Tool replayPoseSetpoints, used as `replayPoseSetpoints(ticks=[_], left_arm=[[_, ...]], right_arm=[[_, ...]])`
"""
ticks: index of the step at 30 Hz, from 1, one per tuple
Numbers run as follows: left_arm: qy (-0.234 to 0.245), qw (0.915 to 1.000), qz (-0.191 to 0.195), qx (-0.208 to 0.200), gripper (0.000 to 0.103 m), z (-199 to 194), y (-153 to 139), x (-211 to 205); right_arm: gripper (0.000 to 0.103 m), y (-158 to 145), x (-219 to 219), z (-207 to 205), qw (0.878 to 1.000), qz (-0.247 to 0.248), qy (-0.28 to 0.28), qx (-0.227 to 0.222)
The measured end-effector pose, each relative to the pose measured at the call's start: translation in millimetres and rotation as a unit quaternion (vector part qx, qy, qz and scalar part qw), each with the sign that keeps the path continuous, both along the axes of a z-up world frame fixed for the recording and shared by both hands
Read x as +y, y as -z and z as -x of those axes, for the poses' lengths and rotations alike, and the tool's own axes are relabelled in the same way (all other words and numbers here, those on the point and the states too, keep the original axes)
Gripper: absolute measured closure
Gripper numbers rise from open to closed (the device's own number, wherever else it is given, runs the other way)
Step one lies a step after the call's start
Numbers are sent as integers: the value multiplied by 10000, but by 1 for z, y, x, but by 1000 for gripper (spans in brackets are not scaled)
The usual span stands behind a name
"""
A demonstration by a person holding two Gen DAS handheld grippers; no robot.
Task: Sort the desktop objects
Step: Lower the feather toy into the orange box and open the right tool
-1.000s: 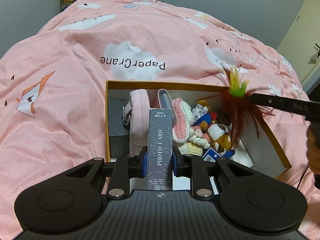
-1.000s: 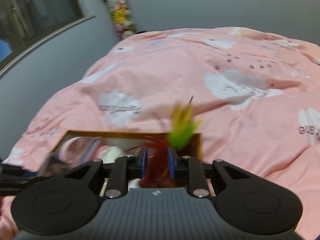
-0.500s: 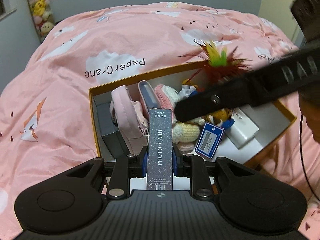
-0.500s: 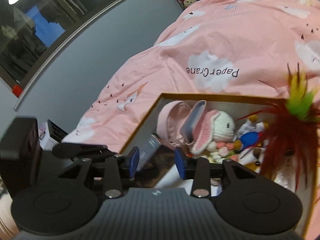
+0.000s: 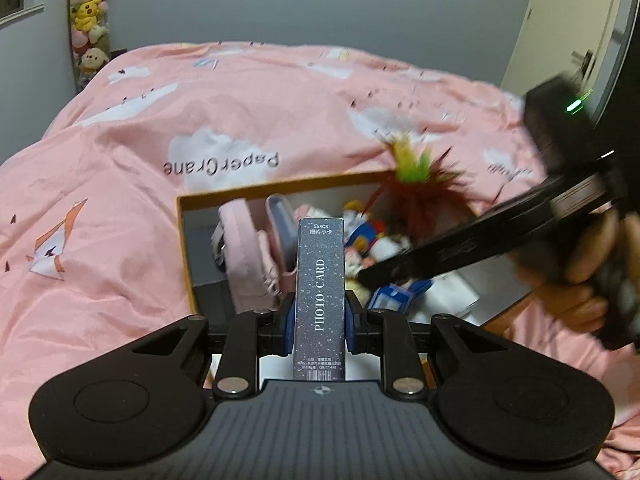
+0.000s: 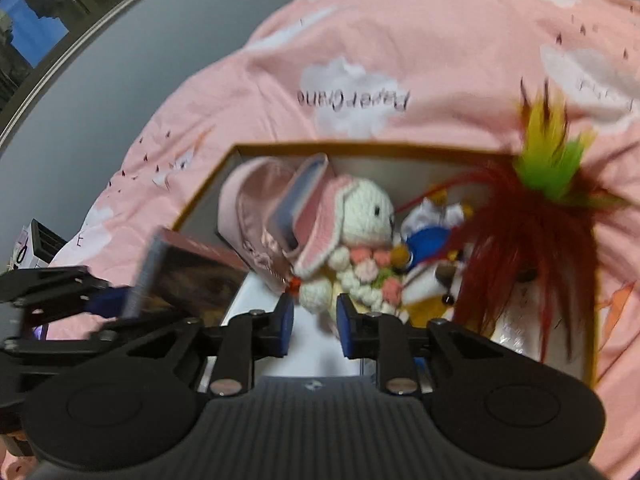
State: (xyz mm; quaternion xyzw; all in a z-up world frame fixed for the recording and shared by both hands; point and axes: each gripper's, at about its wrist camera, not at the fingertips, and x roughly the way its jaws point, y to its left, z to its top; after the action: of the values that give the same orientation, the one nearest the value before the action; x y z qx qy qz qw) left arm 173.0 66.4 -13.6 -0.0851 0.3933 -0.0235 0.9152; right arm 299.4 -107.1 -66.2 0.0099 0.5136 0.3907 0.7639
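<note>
Pink bedding printed with clouds and paper cranes fills both views, with a grey wall behind. An open box with a mustard rim is seen at the centre of each frame, packed with a pink pouch, a knitted rabbit and other small plush toys.

In the left wrist view, the left gripper is seen clenched on a dark card box marked "PHOTO CARD". The card box is held at lower centre, its long axis running straight forward along the fingers, its far end over the near part of the box.

In the right wrist view, the right gripper is shown released, its blue pads apart with nothing between them. A feather toy of red, green and yellow plumes is seen at the right of that frame, inside the box, up and to the right of the fingers.

The card box is judged the next item for the box, and the left gripper already holds it there.
</note>
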Motion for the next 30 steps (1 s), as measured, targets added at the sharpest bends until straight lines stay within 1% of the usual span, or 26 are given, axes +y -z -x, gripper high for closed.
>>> replayPoseSetpoints(ticks=[3,5,6,8,9,10,12,13,15,16,18,20,22,24,26,28,30], left_arm=[[113,9998,148,-68,77,2,-2,0],[213,9996,167,-59,77,1,-1,-1],[248,9996,133,-54,77,1,0,-2],[255,9997,4,18,77,0,1,-5],[253,9997,-42,59,77,-1,2,-5],[257,9996,-68,97,77,-1,3,-4],[286,9993,-144,212,77,-4,5,-4],[266,9990,-211,283,77,-5,7,-4],[207,9987,-277,373,77,-6,11,-3],[185,9989,-249,364,77,-6,13,-2],[99,9995,-166,268,77,-3,14,1],[8,9998,-134,122,77,1,12,3],[-51,10000,-18,-20,77,5,9,5],[-42,9998,121,-131,77,6,7,7],[16,9994,256,-213,77,7,4,8],[83,9991,347,-247,77,7,4,7],[144,9993,227,-257,77,6,4,5]], right_arm=[[81,9,-3,-7,9991,-259,71,334],[84,10,-3,-8,9981,-444,73,414],[86,8,-3,-8,9976,-556,54,419],[88,2,-4,-7,9960,-782,0,426],[94,-1,-5,-6,9954,-863,-24,417],[97,-5,-5,-5,9954,-881,-47,379],[98,-10,-4,-3,9959,-853,-98,268],[98,-11,-4,-3,9953,-929,-139,250],[99,-14,-8,-3,9890,-1380,-284,461],[99,-16,-9,-3,9861,-1527,-340,560],[98,-21,-6,0,9880,-1452,-303,431],[97,-23,-3,0,9927,-1184,-163,187],[97,-16,-1,-4,9956,-916,-53,174],[97,-8,-1,-7,9963,-811,-56,274],[97,-2,0,-6,9958,-825,-141,373],[98,1,0,-5,9937,-986,-187,492],[99,1,-5,-7,9910,-1201,-119,584]])
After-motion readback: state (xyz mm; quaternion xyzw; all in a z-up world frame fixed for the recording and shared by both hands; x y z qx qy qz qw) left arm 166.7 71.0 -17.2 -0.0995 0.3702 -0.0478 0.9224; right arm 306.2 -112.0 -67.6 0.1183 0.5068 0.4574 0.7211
